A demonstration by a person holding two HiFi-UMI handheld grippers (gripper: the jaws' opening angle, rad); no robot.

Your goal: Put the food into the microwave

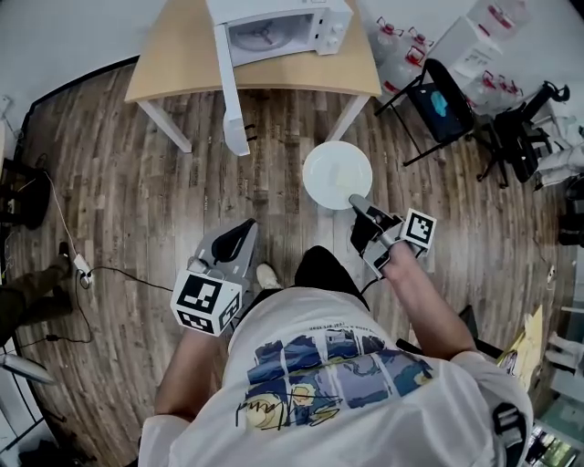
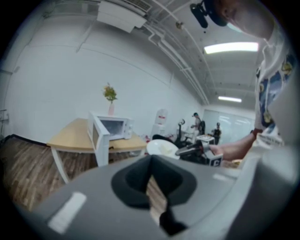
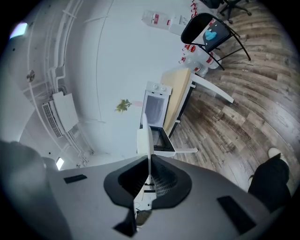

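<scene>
step: carry phase, judged from the layout. The plate is gripped and not yet at the microwave.
right gripper (image 1: 359, 203): fingers closed on the near rim of the plate (image 1: 336, 173). The right gripper view shows the rim edge-on between the pads.
left gripper (image 1: 239, 235): fingers all but together with nothing between them, only floor showing through the slit. It is free.
food: a faint pale patch on the plate, too washed out to identify.
plate position: it extends straight ahead of the right fingers, held over the floor (image 1: 137, 182), roughly level, well short of the counter (image 1: 173, 55).
microwave (image 1: 283, 27): on the counter, well ahead of both sets of fingers. The cavity faces the person.
door (image 1: 233, 87): swung fully open, hanging out past the counter edge, ahead of the left fingers and to the left of the plate's line in.
next move: probably close the gap to the counter, keep the plate level, bring it in to the right of the open door and slide it into the cavity before the fingers let go. The left gripper is likely needed for the door afterwards.
risk: with a one-edge grip the plate could tilt and the food could slide.
count: 1 microwave, 1 door, 1 plate, 1 counter, 2 grippers.
</scene>
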